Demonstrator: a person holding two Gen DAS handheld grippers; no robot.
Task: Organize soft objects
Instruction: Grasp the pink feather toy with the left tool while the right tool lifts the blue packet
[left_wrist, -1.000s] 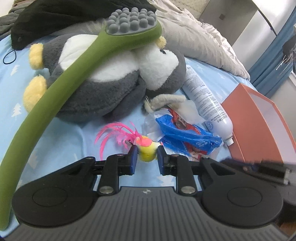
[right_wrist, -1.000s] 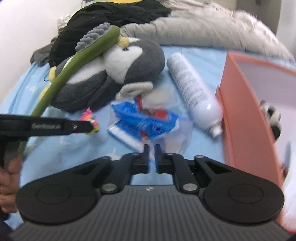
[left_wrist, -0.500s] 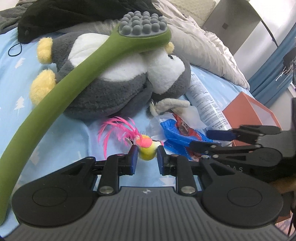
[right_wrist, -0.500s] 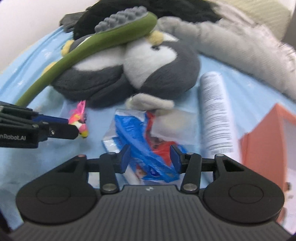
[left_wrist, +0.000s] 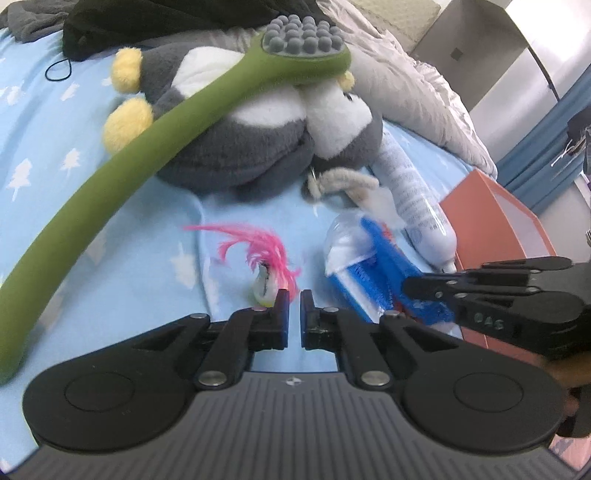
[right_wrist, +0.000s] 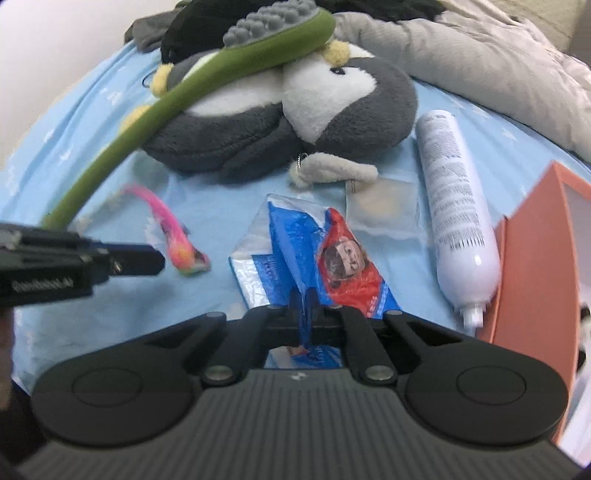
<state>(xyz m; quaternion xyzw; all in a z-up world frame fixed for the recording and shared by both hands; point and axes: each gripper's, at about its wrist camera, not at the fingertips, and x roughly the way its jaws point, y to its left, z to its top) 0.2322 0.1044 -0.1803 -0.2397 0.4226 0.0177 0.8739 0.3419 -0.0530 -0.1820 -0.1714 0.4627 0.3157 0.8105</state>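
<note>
Crinkled blue-and-red plastic packet (right_wrist: 314, 266) pinched between the fingers of the right gripper (right_wrist: 305, 308). Left gripper (left_wrist: 294, 306), jaws nearly shut and empty, points level at the pink feathered toy (left_wrist: 267, 266) just ahead. Plush penguin (left_wrist: 258, 147) lies beyond under a green rubbery massager (left_wrist: 147, 155).

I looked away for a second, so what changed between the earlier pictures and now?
The left tongs let go of the pink-feathered toy ball, which now lies on the bed, and they closed empty. The right tongs opened, then shut on the blue plastic snack packet. The grey plush penguin stayed put.
</note>
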